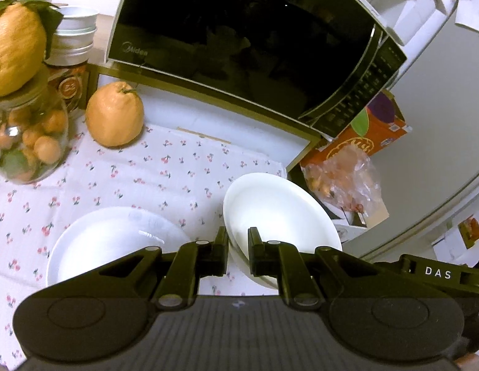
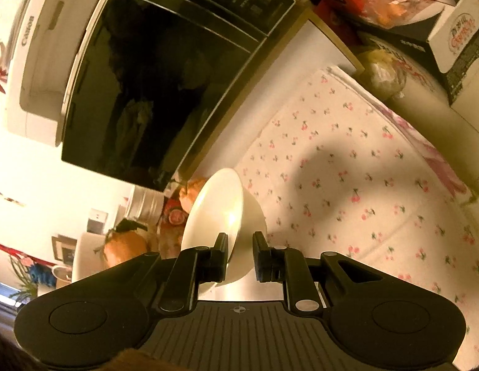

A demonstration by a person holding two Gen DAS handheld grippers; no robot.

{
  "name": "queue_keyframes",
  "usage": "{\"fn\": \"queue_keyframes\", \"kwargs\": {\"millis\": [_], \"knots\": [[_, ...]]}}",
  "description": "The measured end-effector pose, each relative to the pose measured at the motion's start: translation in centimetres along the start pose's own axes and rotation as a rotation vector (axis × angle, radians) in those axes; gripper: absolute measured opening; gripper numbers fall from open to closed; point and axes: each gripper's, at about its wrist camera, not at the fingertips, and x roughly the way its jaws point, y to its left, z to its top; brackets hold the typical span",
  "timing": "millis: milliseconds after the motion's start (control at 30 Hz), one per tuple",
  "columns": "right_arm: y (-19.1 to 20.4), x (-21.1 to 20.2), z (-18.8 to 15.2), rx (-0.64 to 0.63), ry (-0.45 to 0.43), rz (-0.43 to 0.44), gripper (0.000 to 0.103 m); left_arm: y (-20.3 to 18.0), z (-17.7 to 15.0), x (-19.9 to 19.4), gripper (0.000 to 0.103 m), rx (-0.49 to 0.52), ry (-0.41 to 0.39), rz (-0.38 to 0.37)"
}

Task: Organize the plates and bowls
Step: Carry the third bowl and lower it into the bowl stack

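Black fingers of the left hand-held gripper (image 1: 238, 249) are clamped on the near rim of a white plate (image 1: 279, 210), which is held tilted above the cherry-print cloth (image 1: 153, 173) on the bench, just right of a second white plate (image 1: 116, 241) lying flat. In the right wrist view, the right hand-held gripper (image 2: 240, 252) is closed on the wall of a white bowl (image 2: 222, 213), one finger inside and one outside, and the bowl is carried tipped almost onto its side over the cloth.

Both pieces are gripped only at an edge, so a slip is judged the main risk: glazed ware could pivot out of the pads if either hand is swung or jolted. The tilted plate could be knocked against the flat plate when it is lowered. The microwave (image 1: 239, 40) stands close behind, and the large citrus fruit (image 1: 114, 114) and glass jar (image 1: 26, 142) sit to the far left; a wide sweep could strike them.
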Motion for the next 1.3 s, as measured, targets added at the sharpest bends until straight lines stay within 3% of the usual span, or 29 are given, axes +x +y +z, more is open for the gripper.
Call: {"fn": "queue_keyframes", "kwargs": {"millis": [367,800,900,1033,1300], "knots": [[-1.8,-2.4,-3.6,0.018,0.016,-0.049,0.017,0.7,-4.2,-2.9,0.011,-0.050,-0.006,-0.071],[-3.6,-4.7,-6.9,0.058,0.011,-0.053,0.017,1.7,-8.3,-4.3,0.011,-0.001,0.016,-0.136],[-3.7,-5.1,-7.5,0.024,0.014,-0.082,0.017,2.0,-9.1,-4.1,0.011,-0.006,0.050,-0.150],[-4.7,-5.4,-8.3,0.015,0.031,-0.096,0.017,1.7,-10.1,-4.0,0.012,0.062,0.079,-0.142],[-4.7,-4.8,-9.2,-0.039,0.068,-0.152,0.017,2.6,-11.0,-3.3,0.012,0.063,0.140,-0.139]]}}
